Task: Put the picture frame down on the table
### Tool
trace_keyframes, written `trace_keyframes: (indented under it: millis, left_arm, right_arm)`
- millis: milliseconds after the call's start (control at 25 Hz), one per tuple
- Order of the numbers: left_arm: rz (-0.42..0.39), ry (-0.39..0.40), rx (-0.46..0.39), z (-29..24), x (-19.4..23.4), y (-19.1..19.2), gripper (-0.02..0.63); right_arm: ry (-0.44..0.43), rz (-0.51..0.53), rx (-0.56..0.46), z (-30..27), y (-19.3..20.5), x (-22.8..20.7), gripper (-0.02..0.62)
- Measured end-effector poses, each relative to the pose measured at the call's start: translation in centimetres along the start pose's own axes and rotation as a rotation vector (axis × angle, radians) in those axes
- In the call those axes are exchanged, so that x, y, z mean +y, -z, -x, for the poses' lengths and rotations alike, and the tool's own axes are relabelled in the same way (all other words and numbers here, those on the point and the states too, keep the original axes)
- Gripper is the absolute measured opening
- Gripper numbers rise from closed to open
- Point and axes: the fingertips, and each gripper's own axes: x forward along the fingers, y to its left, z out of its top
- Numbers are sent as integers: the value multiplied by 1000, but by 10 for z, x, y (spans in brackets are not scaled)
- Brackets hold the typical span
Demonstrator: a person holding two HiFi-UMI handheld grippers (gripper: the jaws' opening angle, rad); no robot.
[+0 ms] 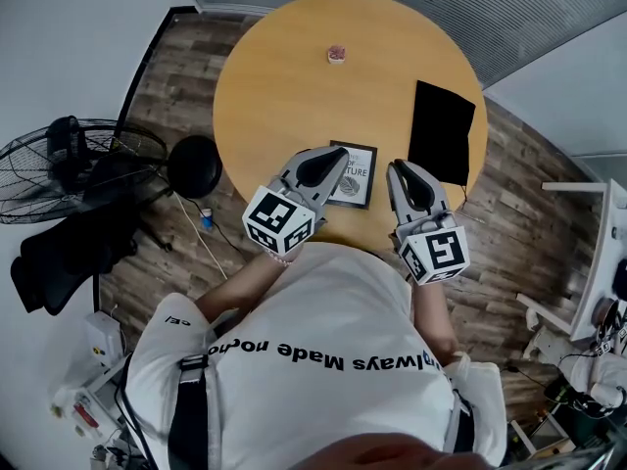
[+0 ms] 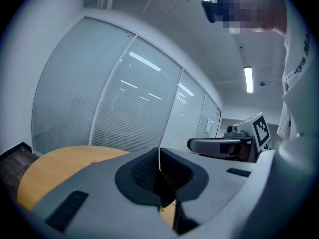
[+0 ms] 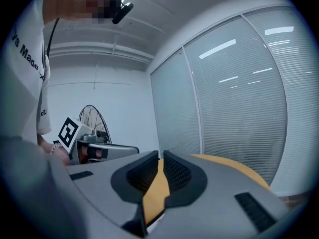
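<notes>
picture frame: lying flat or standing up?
Lying flat: the head view shows the picture frame face up on the table, its whole front visible.

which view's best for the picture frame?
Head view: the frame lies face up on the table, its left edge under the left gripper. The left gripper view shows only its shut jaws and table, no clear frame. The right gripper view shows table between its jaws, plus a pale sliver, possibly the frame.
</notes>
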Motion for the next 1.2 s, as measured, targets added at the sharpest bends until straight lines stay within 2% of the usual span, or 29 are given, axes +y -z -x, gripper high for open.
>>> trace_keyframes:
  millis: [480, 1200]
  left_arm:
    - [-36, 10, -56, 9, -14, -38, 31]
    - [-75, 21, -100, 22, -23, -65, 31]
  right_arm:
    - [-13, 57, -50, 14, -39, 11, 54]
    - [-37, 56, -114, 24, -74, 25, 54]
